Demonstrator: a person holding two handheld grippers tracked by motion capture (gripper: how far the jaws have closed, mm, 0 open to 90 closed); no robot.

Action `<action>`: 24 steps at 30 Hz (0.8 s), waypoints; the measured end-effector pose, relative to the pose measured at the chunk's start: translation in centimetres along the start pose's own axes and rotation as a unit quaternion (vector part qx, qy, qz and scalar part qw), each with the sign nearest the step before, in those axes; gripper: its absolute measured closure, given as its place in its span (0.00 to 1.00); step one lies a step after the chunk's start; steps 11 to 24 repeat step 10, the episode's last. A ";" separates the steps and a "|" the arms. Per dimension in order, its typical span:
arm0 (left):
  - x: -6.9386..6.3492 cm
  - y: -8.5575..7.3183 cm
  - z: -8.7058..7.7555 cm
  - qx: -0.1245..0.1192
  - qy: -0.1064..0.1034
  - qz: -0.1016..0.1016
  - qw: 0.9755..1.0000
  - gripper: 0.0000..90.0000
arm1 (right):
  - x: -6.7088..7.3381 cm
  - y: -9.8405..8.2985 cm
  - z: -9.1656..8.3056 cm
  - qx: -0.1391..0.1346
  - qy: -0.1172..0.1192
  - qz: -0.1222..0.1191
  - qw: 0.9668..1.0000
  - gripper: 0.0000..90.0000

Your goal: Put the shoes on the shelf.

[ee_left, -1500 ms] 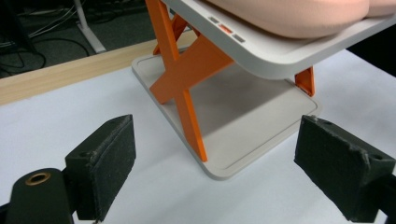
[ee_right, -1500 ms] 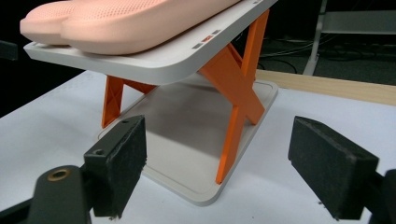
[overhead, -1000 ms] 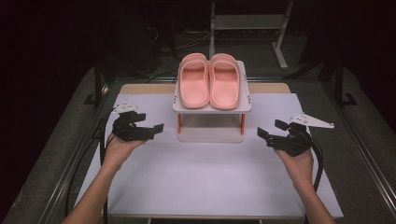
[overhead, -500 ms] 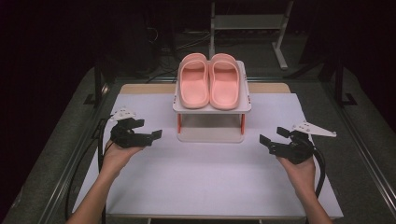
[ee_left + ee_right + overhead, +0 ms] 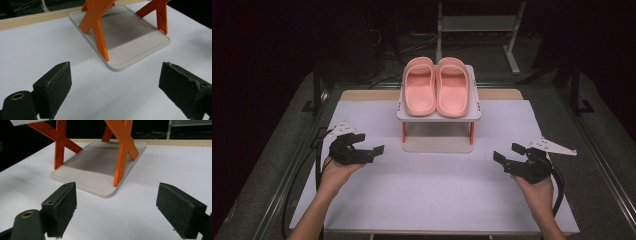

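A pair of pink slippers (image 5: 442, 87) lies side by side on the top shelf of a small white rack (image 5: 439, 116) with orange legs (image 5: 403, 132). My left gripper (image 5: 371, 143) hovers left of the rack, open and holding nothing. Right of the rack my right gripper (image 5: 507, 152) is also open and holding nothing. In the left gripper view the wide-apart jaws of the left gripper (image 5: 117, 87) frame the rack's bottom tray (image 5: 135, 37) and crossed legs (image 5: 96, 27). The right gripper (image 5: 117, 210) faces the tray (image 5: 100, 167) from the other side.
A white sheet (image 5: 432, 195) covers the table, with a wooden strip (image 5: 367, 94) along the far edge. Black cables (image 5: 299, 185) trail off the left side. A metal stand (image 5: 472, 22) is on the dark floor behind the table.
Both grippers have drawn back from the rack toward the near edge of the table, the right one also drifting a little outward. Their jaws stay open.
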State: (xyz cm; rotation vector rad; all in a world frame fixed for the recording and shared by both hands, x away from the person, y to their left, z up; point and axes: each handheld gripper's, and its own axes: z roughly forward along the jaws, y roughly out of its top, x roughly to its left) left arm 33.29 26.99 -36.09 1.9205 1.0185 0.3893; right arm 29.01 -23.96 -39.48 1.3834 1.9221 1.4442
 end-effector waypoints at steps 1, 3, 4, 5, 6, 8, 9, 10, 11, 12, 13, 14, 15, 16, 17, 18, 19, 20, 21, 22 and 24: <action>0.0 -0.2 -0.1 0.001 0.000 0.001 1.000 0.12 | 0.0 -0.2 0.0 0.001 0.001 0.000 1.000 0.18; -0.1 -0.8 -0.2 0.003 0.001 0.000 1.000 0.12 | 0.0 -0.7 -0.1 0.004 0.002 0.001 1.000 0.18; -0.1 -1.0 -0.2 0.004 0.002 0.001 1.000 0.12 | -0.1 -1.0 -0.2 0.007 0.002 0.003 1.000 0.18; -0.1 -1.3 -0.3 0.004 0.002 0.000 1.000 0.12 | -0.1 -1.3 -0.2 0.008 0.002 0.004 1.000 0.18; -0.2 -1.6 -0.4 0.004 0.001 -0.003 1.000 0.12 | -0.1 -1.6 -0.3 0.010 0.001 0.005 1.000 0.18; -0.2 -2.3 -0.6 0.003 0.001 -0.004 1.000 0.12 | -0.3 -2.4 -0.6 0.012 0.001 0.009 1.000 0.18; -0.3 -2.7 -0.6 0.002 0.001 -0.006 1.000 0.12 | -0.3 -2.7 -0.7 0.014 0.002 0.012 1.000 0.18; -0.4 -3.1 -0.7 0.001 0.002 -0.008 1.000 0.12 | -0.3 -3.1 -0.8 0.014 0.002 0.014 1.000 0.18; -0.4 -3.1 -0.7 0.001 0.002 -0.008 1.000 0.12 | -0.3 -3.1 -0.8 0.014 0.002 0.014 1.000 0.18; -0.4 -3.1 -0.7 0.001 0.002 -0.008 1.000 0.12 | -0.3 -3.1 -0.8 0.014 0.002 0.014 1.000 0.18; -0.4 -3.1 -0.7 0.001 0.002 -0.008 1.000 0.12 | -0.3 -3.1 -0.8 0.014 0.002 0.014 1.000 0.18; -0.4 -3.1 -0.7 0.001 0.002 -0.008 1.000 0.12 | -0.3 -3.1 -0.8 0.014 0.002 0.014 1.000 0.18; -0.4 -3.1 -0.7 0.001 0.002 -0.008 1.000 0.12 | -0.3 -3.1 -0.8 0.014 0.002 0.014 1.000 0.18; -0.4 -3.1 -0.7 0.001 0.002 -0.008 1.000 0.12 | -0.3 -3.1 -0.8 0.014 0.002 0.014 1.000 0.18; -0.4 -3.1 -0.7 0.001 0.002 -0.008 1.000 0.12 | -0.3 -3.1 -0.8 0.014 0.002 0.014 1.000 0.18; -0.4 -3.1 -0.7 0.001 0.002 -0.008 1.000 0.12 | -0.3 -3.1 -0.8 0.014 0.002 0.014 1.000 0.18; -0.4 -3.1 -0.7 0.001 0.002 -0.008 1.000 0.12 | -0.3 -3.1 -0.8 0.014 0.002 0.014 1.000 0.18; -0.4 -3.1 -0.7 0.001 0.002 -0.008 1.000 0.12 | -0.3 -3.1 -0.8 0.014 0.002 0.014 1.000 0.18; -0.4 -3.1 -0.7 0.001 0.002 -0.008 1.000 0.12 | -0.3 -3.1 -0.8 0.014 0.002 0.014 1.000 0.18; -0.4 -3.1 -0.7 0.001 0.002 -0.008 1.000 0.12 | -0.3 -3.1 -0.8 0.014 0.002 0.014 1.000 0.18; -0.4 -3.1 -0.7 0.001 0.002 -0.008 1.000 0.12 | -0.3 -3.1 -0.8 0.014 0.002 0.014 1.000 0.18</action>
